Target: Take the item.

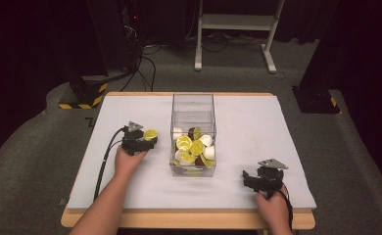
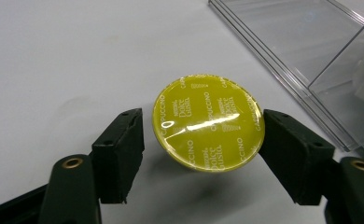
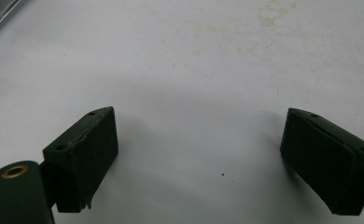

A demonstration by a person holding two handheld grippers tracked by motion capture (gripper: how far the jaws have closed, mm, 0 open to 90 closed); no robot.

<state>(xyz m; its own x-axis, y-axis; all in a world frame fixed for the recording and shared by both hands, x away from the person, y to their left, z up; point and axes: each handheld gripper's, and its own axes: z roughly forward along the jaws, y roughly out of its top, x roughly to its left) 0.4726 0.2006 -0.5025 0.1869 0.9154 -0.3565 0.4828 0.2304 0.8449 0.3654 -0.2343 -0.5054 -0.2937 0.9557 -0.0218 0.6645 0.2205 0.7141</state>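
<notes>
The left hand-held gripper [image 2: 203, 135] has a round yellow foil-topped coffee capsule [image 2: 208, 122] between its partly open jaws. The right pad meets the capsule's rim; the left pad stands just off it with a thin gap, so a firm grip cannot be confirmed. The capsule's body is hidden under its tilted lid, and whether it rests on the white counter [image 2: 54, 56] cannot be told. In the high view the capsule [image 1: 151, 133] sits at the left hand-held gripper [image 1: 145, 138], just beside the clear plastic rectangular box [image 1: 193, 105]. That box holds a heap of yellow, white and brown capsules [image 1: 194, 147] too small to count. In the left gripper view the box [image 2: 311, 51] is cut off at the frame's right edge.

The right hand-held gripper [image 3: 199, 154] stands wide open and empty over bare counter, well apart from the box.
</notes>
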